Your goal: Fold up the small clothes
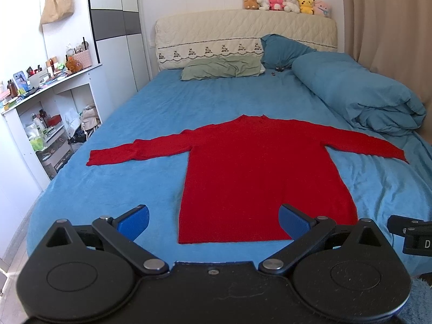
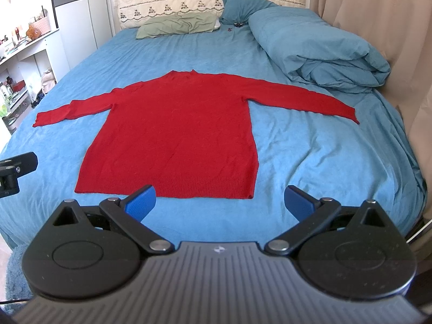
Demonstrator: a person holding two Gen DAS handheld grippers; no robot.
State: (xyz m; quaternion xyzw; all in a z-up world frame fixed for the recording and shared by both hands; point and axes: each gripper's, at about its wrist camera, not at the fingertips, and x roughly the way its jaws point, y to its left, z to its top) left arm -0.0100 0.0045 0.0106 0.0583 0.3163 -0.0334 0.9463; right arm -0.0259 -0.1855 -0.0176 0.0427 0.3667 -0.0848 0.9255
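Observation:
A red long-sleeved sweater [image 1: 256, 167] lies flat on the blue bed sheet [image 1: 135, 124], sleeves spread to both sides, hem toward me. It also shows in the right wrist view [image 2: 175, 135]. My left gripper [image 1: 213, 222] is open and empty, held above the hem's left part. My right gripper [image 2: 220, 202] is open and empty, just in front of the hem's right corner. Part of the right gripper's body [image 1: 410, 235] shows at the right edge of the left wrist view.
A rolled blue duvet [image 2: 318, 51] lies along the bed's right side. A green pillow [image 2: 178, 25] and a blue pillow [image 2: 243, 5] sit by the headboard. Plush toys [image 1: 286, 4] line its top. Cluttered white shelves [image 1: 46, 102] stand left. A curtain [image 2: 378, 13] hangs right.

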